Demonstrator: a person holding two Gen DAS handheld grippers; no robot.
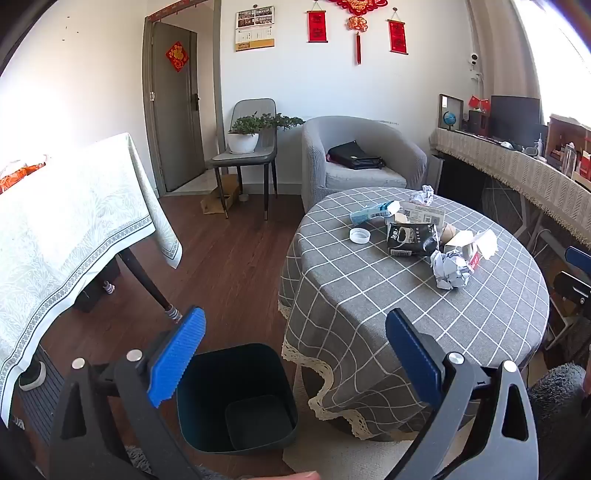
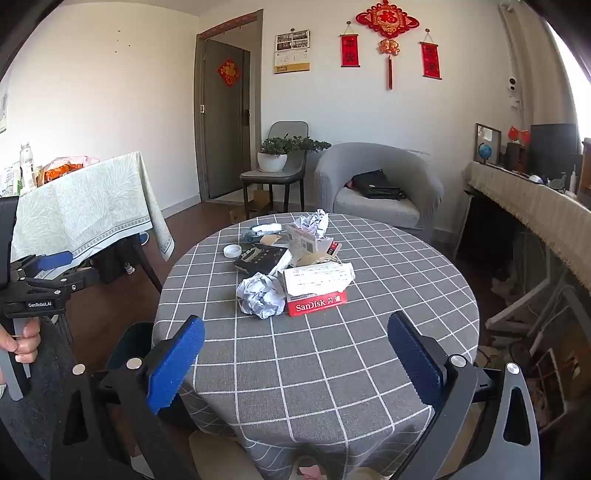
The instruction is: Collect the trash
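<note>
left tool (image 1: 295, 354) wide open, empty, above bin (image 1: 236, 398) | right tool (image 2: 295, 354) wide open, empty

Setting: the living room of a home. Indicators: a grey upholstered armchair (image 2: 380, 184) against the white wall, a dining chair (image 2: 275, 162) carrying a potted plant (image 2: 273, 155), a wall calendar (image 2: 291, 51), and red festive hangings (image 2: 388, 33) above. A grey interior door (image 2: 225, 125) bears a red decoration. Wooden flooring (image 1: 229, 266) runs between two cloth-covered counters: one round, checked (image 2: 332, 350); one pale, patterned (image 2: 85, 210).
</note>
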